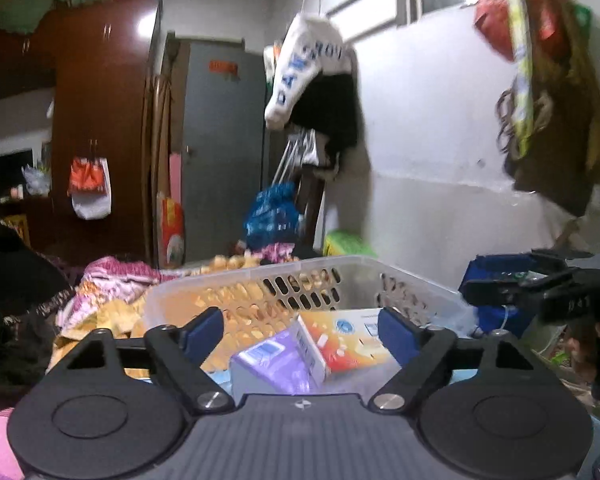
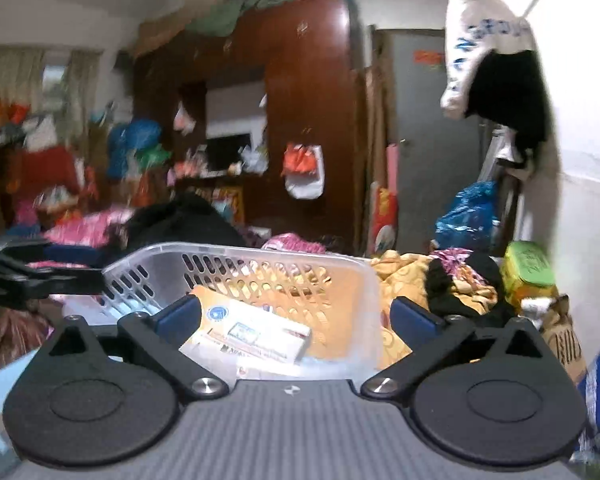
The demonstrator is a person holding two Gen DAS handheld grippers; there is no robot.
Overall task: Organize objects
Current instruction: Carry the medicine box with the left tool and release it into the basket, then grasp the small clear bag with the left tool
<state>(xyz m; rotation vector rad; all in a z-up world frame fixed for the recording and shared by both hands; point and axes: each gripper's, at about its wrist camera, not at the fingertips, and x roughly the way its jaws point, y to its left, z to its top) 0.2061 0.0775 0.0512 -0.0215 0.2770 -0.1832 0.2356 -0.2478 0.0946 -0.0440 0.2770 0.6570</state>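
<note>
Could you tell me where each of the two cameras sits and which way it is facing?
Left wrist: sits on the left gripper, open, looking past a purple box and an orange box in the clear basket; the right gripper shows at right.
Right wrist: sits on the right gripper, open, looking into the basket toward the wardrobe; the left gripper shows at left.
Shared: basket, orange box, hanging white bag.
</note>
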